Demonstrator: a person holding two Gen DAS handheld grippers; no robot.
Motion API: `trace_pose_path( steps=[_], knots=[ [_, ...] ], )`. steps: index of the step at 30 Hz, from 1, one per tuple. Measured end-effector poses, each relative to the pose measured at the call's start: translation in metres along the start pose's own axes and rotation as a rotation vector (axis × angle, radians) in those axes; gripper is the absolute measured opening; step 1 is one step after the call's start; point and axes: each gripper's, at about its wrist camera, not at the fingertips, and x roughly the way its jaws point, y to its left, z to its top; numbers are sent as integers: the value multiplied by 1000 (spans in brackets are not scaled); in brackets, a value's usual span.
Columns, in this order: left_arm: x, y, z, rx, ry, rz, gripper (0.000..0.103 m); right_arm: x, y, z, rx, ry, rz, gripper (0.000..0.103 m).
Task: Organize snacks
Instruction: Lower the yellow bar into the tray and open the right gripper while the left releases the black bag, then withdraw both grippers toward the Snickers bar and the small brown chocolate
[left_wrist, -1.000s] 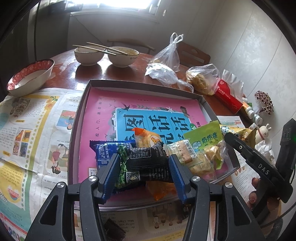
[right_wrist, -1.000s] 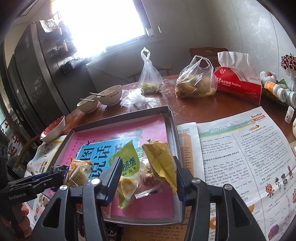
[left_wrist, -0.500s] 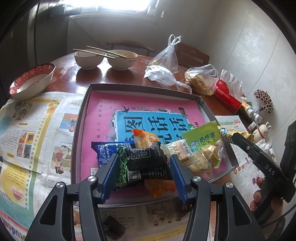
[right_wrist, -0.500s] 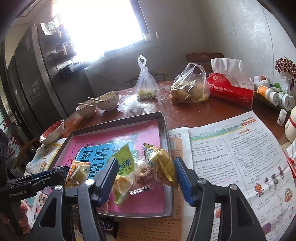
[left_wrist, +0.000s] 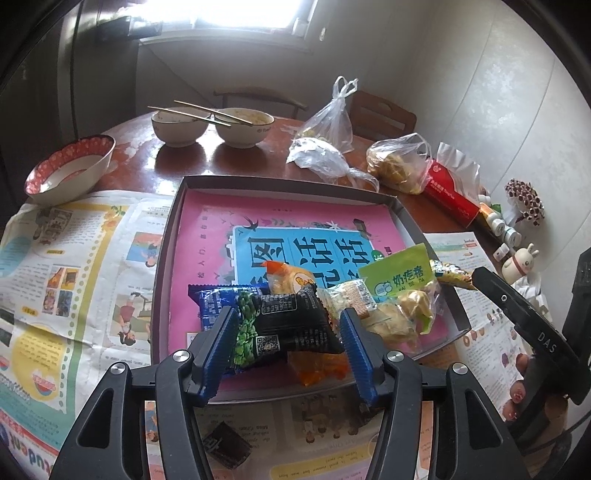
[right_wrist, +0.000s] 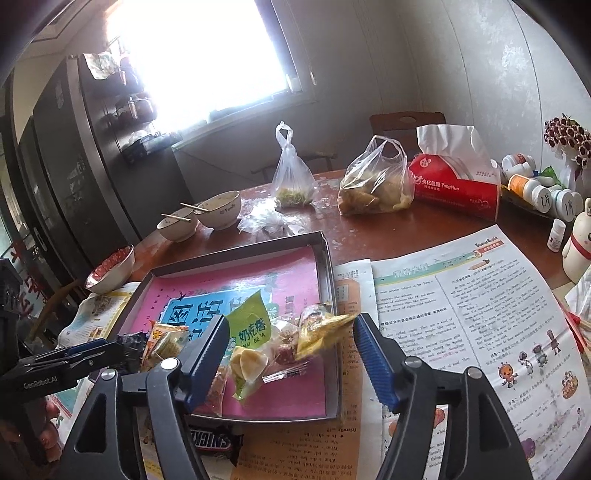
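The round brown table (right_wrist: 388, 236) carries a spread of newspaper (right_wrist: 480, 314) on either side of a shallow grey box lid (left_wrist: 168, 254) lined with a pink and blue printed sheet (left_wrist: 295, 229). The snacks sit heaped in the lid's near corner. The left gripper (left_wrist: 290, 328) hovers low over that heap with its blue pads spread; a black snack packet (left_wrist: 295, 325) lies between the two pads, with a gap on the right side and the left pad close against its green end, contact unclear. Just behind it lie a blue packet (left_wrist: 214, 302) and an orange-topped packet (left_wrist: 291, 277). The right gripper (right_wrist: 291, 343) also stands spread wide, and in its view a green packet (right_wrist: 247, 325) and a yellow packet (right_wrist: 321, 328) sit between the pads without touching either. A Snickers bar (right_wrist: 214, 441) lies on the newspaper outside the lid's near wall.

Further back stand two pale bowls (left_wrist: 243, 125) with chopsticks (left_wrist: 199, 110) across them, a red-rimmed bowl (left_wrist: 70, 170), tied plastic bags (right_wrist: 373, 184), a red tissue pack (right_wrist: 454, 184) and small bottles (right_wrist: 535, 188) by the wall, under a bright window (right_wrist: 207, 55)
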Motion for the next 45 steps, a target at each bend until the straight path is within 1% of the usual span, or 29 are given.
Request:
trace_pose_path(
  steps=[6,7,8,9,21,29,33,37,45],
  knots=[
    [-7,0,0,0,-14,-7,61,-7,3,-1,-8,-9,8,70],
    [-9,0,0,-1,-16,-8,64,-9,4,-1,-10,-11,9,70],
    [-10,0,0,-1,-20,-10,71,-10,5,-1,-12,-13,10,70],
    [-12,0,0,-1,-24,-12,72,-11,6,-2,-15,-14,14,71],
    [-24,3,-2,-4,-41,-9,72,-28,25,-8,-79,-27,54,75],
    [-33,11,-8,-15,-44,1,72,-28,43,-23,-144,18,90,76],
    [-37,16,-12,-22,-46,7,72,-26,50,-30,-174,39,88,76],
    [-39,24,-18,-30,-38,16,72,-19,52,-39,-181,82,105,76],
    [-40,33,-32,-24,-9,30,72,0,50,-60,-187,190,100,76]
  ],
)
